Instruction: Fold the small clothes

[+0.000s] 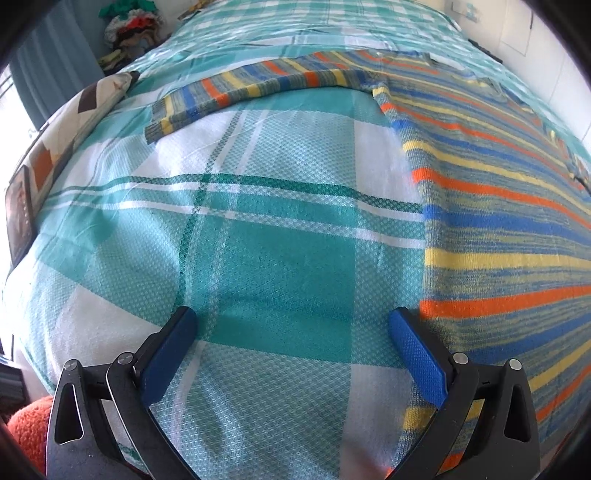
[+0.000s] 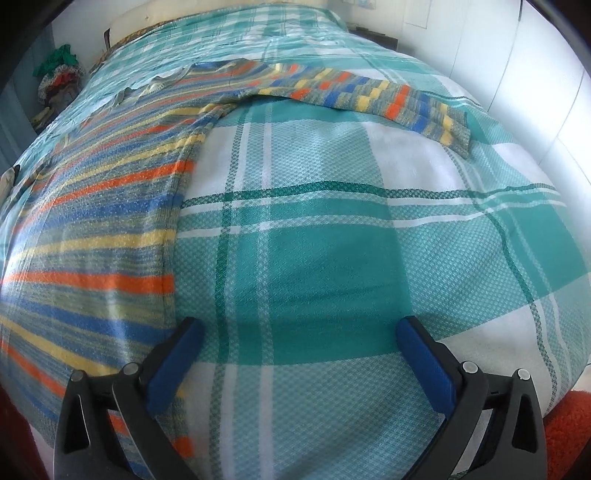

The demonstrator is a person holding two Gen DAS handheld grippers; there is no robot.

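A striped sweater [image 1: 498,221] in blue, orange, yellow and grey lies spread flat on a teal and white plaid bed cover [image 1: 258,240]. In the left wrist view its body fills the right side and one sleeve [image 1: 221,96] stretches out to the left. In the right wrist view the body [image 2: 92,229] is on the left and the other sleeve [image 2: 388,99] stretches right. My left gripper [image 1: 291,317] is open and empty over bare cover beside the sweater's left edge. My right gripper [image 2: 299,326] is open and empty beside the sweater's right edge.
A patterned pillow [image 1: 74,122] and a dark tablet-like object [image 1: 20,218] lie at the bed's left edge. A pile of clothes [image 1: 133,29] sits beyond the bed's far left corner. A white wall [image 2: 517,74] runs along the right side. An orange fuzzy thing [image 2: 569,435] is below the bed's near edge.
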